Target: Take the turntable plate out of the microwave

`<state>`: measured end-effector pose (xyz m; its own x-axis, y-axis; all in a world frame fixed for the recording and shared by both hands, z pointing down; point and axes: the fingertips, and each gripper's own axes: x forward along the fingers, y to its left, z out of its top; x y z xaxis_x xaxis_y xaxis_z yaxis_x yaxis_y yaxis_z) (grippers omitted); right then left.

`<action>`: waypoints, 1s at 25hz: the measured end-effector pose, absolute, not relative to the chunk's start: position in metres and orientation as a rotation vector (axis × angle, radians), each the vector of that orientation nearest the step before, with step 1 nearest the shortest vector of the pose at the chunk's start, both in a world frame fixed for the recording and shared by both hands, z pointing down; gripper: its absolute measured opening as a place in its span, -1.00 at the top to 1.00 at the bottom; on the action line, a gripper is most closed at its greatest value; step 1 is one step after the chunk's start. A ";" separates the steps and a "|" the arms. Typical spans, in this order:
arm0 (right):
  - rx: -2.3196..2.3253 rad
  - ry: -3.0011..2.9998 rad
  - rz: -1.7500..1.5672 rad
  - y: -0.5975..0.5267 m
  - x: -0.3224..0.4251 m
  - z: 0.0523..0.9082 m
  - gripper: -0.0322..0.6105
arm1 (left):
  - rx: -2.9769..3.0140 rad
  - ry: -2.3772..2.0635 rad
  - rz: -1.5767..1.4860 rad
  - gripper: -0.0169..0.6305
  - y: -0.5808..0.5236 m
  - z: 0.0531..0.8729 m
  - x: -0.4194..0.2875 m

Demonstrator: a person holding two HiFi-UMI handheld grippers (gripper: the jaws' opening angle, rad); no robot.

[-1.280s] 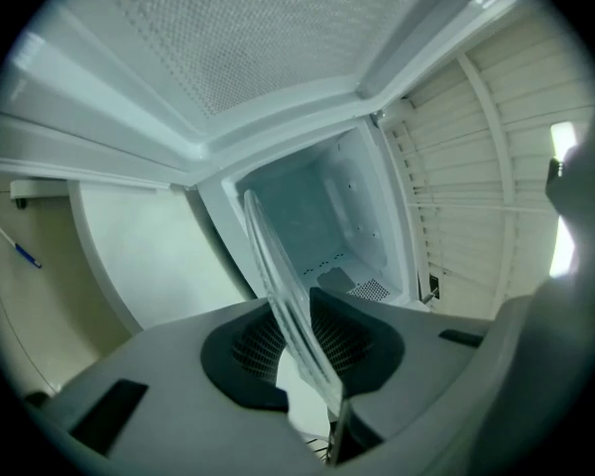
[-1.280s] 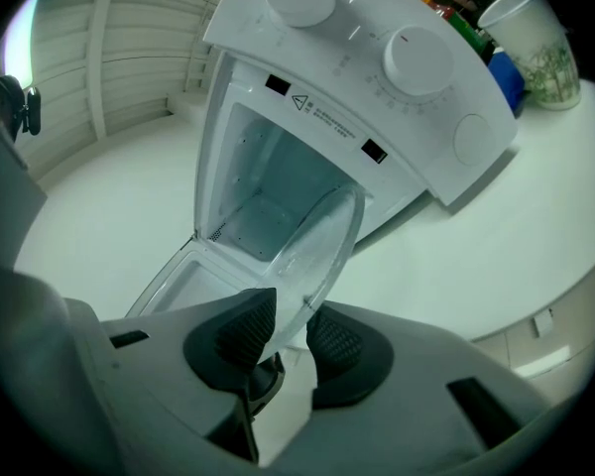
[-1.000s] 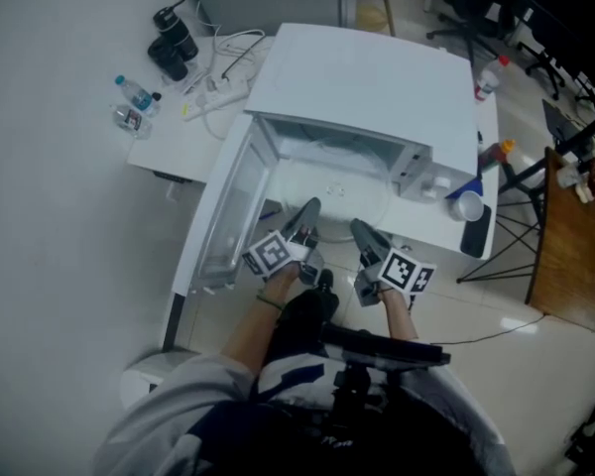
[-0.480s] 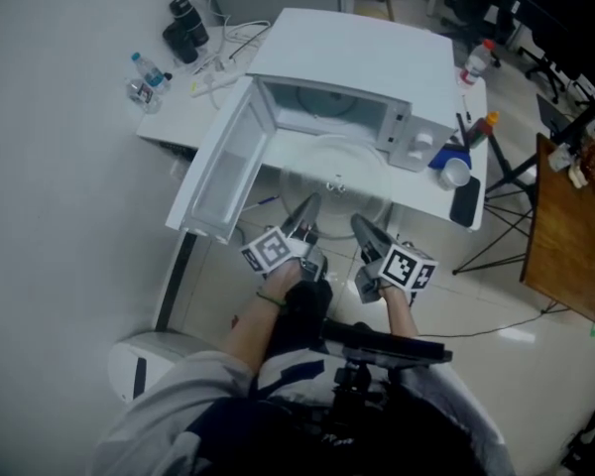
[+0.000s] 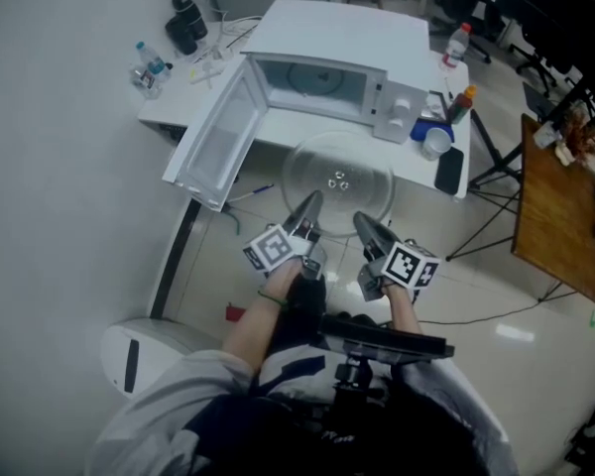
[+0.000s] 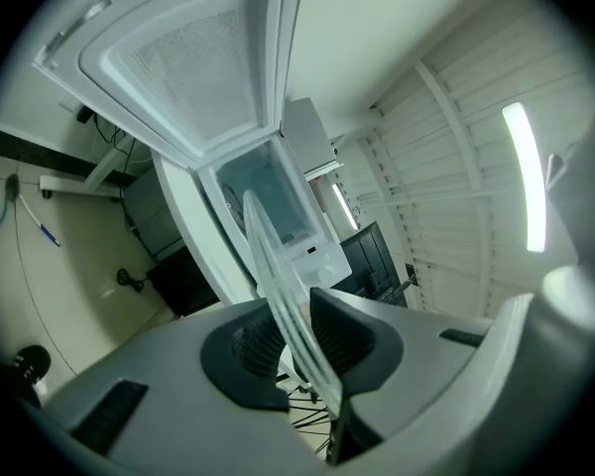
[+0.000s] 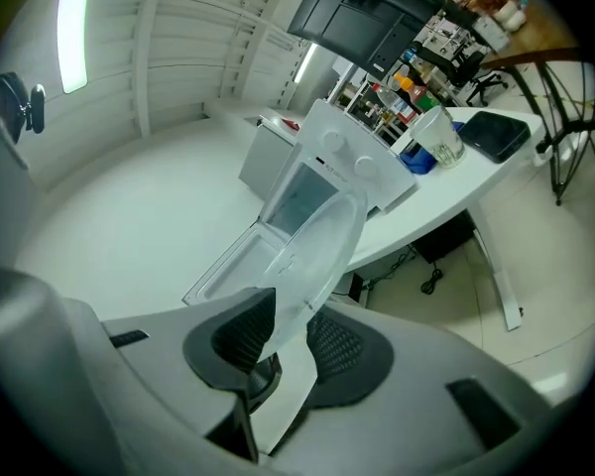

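Left tool (image 5: pixel 308 206) and right tool (image 5: pixel 363 222) clamped on turntable plate (image 5: pixel 338 172) rim, clear of microwave (image 5: pixel 329 38)

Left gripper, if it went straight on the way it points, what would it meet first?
Past the turntable plate that the left gripper grips, probably the open microwave; depth is unclear.

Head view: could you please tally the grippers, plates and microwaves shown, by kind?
Grippers: 2, the left gripper and the right gripper, each shut on the plate
Glass turntable plate: 1
Microwave, door open: 1
Total: 4
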<state>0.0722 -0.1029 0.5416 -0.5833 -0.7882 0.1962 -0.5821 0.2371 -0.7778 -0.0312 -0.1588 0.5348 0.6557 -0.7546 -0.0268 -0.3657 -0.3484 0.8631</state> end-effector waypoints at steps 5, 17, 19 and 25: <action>-1.265 2.299 -1.249 -0.071 0.073 0.538 0.56 | 1.971 -0.904 -0.542 0.75 -0.126 0.531 -0.032; -1.203 2.362 -1.216 -0.023 0.062 0.531 0.56 | 1.982 -0.952 -0.592 0.76 -0.071 0.523 -0.047; -1.180 2.366 -1.220 -0.017 0.058 0.531 0.56 | 1.983 -0.964 -0.596 0.75 -0.065 0.523 -0.051; -1.169 2.394 -1.221 -0.005 0.051 0.530 0.56 | 1.968 -0.979 -0.611 0.76 -0.050 0.522 -0.058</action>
<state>0.0511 -0.0055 0.5300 -0.6632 -0.7317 0.1575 -0.5572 0.3421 -0.7566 -0.0585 -0.0500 0.5222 0.5773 -0.8146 -0.0570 -0.4084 -0.3485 0.8437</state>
